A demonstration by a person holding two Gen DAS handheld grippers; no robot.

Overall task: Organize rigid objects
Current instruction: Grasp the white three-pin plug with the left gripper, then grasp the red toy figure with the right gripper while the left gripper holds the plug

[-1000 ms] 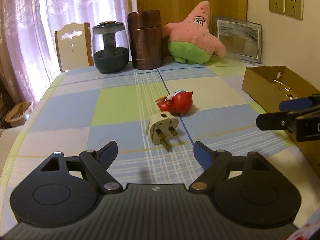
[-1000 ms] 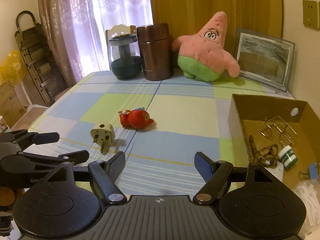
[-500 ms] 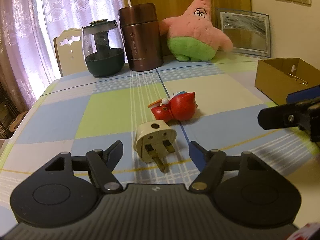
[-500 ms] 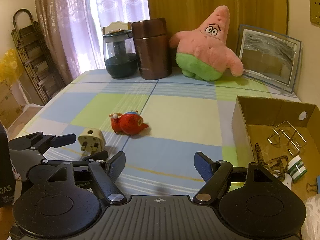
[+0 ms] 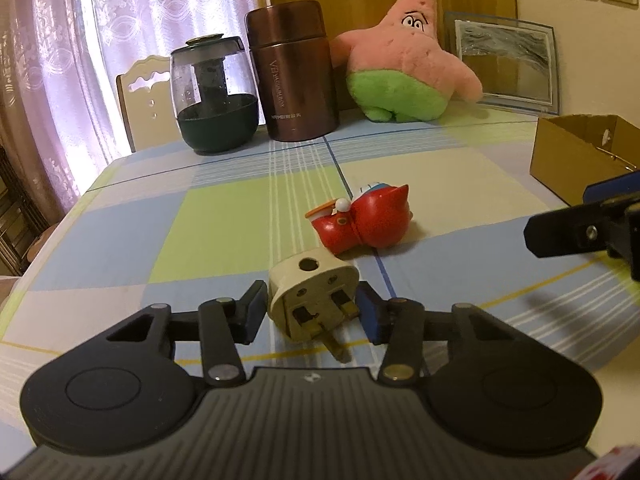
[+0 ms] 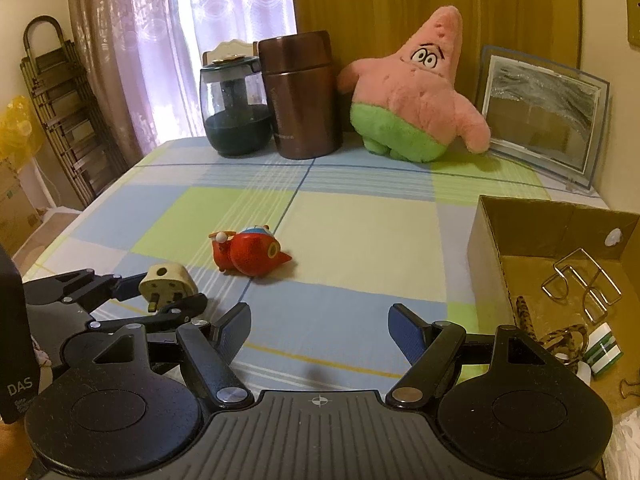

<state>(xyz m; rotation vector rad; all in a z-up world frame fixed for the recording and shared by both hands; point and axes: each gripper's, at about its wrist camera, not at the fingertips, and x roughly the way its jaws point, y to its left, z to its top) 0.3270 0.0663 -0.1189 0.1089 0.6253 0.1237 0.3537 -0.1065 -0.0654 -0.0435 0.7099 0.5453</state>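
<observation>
A cream plug adapter [image 5: 312, 300] lies prongs toward me on the checked tablecloth, and my left gripper [image 5: 312, 307] has a blue pad against each of its sides. The jaws are closing on it. The right wrist view shows the same adapter [image 6: 168, 282] between the left gripper's black fingers [image 6: 120, 286]. Just beyond it a red toy figure [image 5: 360, 222] lies on its side. My right gripper [image 6: 320, 326] is open with only cloth between its pads, near the table's front. One of its fingers [image 5: 568, 234] shows at the right edge of the left wrist view.
An open cardboard box [image 6: 486, 248] at the right holds wire pieces, a striped roll and clips. Along the far edge stand a glass teapot [image 6: 236, 120], a brown flask [image 6: 300, 100], a pink star plush [image 6: 412, 96] and a picture frame [image 6: 540, 112]. A chair back [image 5: 148, 100] rises behind.
The left gripper came forward and down until the plug adapter sat between its fingers, and its jaws narrowed from wide apart onto the adapter. The right gripper shifted slightly, still open.
</observation>
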